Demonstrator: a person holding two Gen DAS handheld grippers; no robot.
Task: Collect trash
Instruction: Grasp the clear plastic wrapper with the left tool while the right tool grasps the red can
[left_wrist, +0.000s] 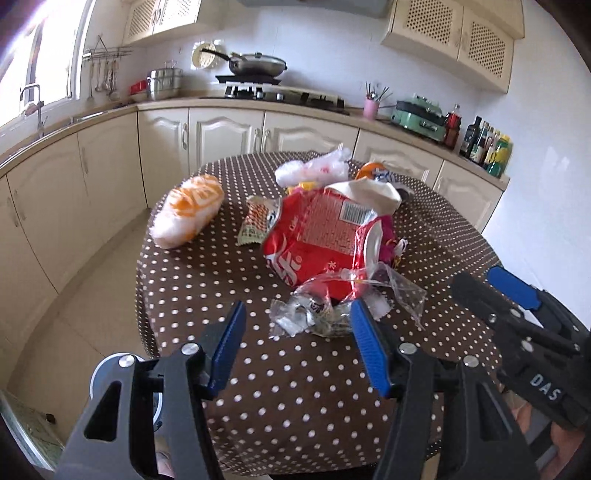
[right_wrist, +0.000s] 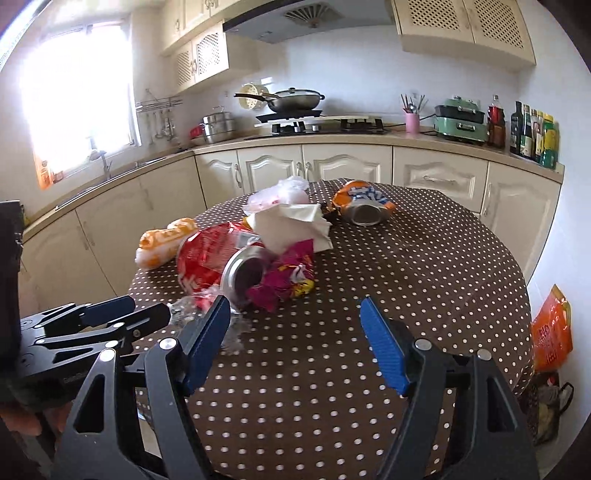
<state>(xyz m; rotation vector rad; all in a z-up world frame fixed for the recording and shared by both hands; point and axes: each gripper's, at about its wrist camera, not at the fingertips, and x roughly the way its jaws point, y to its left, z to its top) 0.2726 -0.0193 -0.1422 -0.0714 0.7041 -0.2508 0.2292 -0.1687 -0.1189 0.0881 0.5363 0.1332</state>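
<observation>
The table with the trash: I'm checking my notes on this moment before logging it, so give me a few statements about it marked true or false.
1. Both grippers hold nothing. True: the left gripper and the right gripper stand open over the table with nothing between their pads.
2. The table has a plain white cloth. False: it is brown with white dots.
3. The red snack bag lies in the middle of the pile. True.
4. The orange snack bag is nearest the grippers. False: it lies at the far side; the clear wrapper is nearest.
5. A white tissue lies on top of the pile. True.
6. The pan is on the table. False: it sits on the stove.
</observation>
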